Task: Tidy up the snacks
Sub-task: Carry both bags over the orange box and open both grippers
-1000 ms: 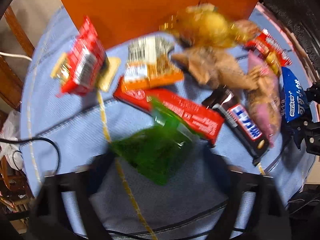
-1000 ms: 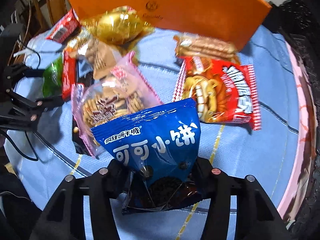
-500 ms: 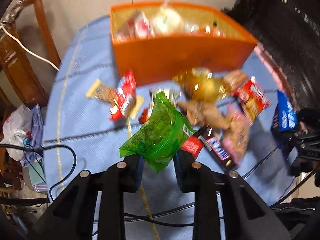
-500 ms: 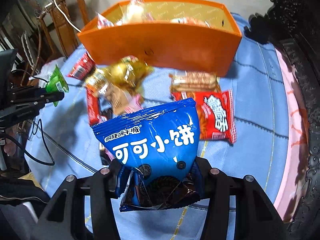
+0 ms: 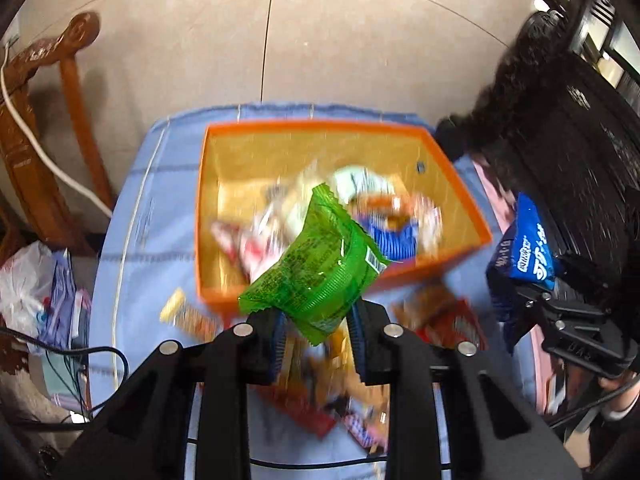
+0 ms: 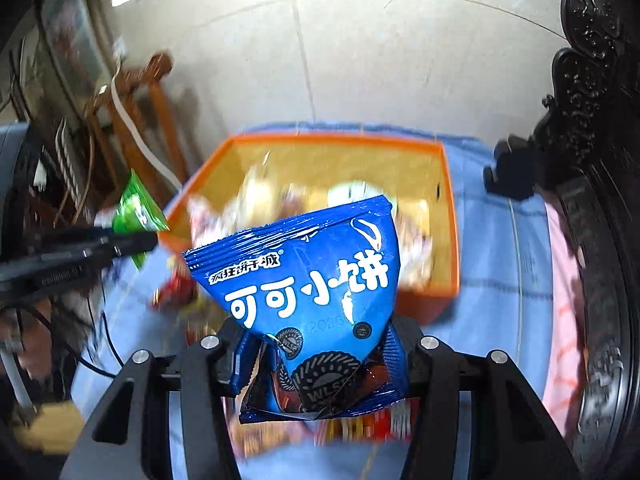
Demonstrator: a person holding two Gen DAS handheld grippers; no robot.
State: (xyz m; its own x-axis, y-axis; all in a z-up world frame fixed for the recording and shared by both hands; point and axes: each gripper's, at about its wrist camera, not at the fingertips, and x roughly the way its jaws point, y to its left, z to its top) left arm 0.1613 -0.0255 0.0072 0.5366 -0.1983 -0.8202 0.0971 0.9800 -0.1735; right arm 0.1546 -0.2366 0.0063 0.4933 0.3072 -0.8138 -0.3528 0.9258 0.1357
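Observation:
My left gripper [image 5: 316, 344] is shut on a green snack packet [image 5: 316, 276] and holds it high, just in front of the orange box [image 5: 344, 132]. My right gripper [image 6: 316, 364] is shut on a blue cookie bag [image 6: 304, 280], also raised in front of the orange box [image 6: 450, 216]. The box holds several blurred snacks. The blue bag also shows at the right of the left wrist view [image 5: 528, 248], and the green packet at the left of the right wrist view [image 6: 138, 210]. Loose snacks [image 5: 444, 316] lie on the blue tablecloth below the grippers.
The blue tablecloth [image 5: 140, 232] covers a round table. A wooden chair [image 5: 44, 120] with a white cable stands at the left. Dark carved furniture [image 6: 592, 160] stands at the right. A plastic bag [image 5: 28, 280] and cables lie on the floor at the left.
Both grippers have risen and tilted forward with their packets. The orange box's inside now shows from above, and the loose snacks have dropped below the fingers.

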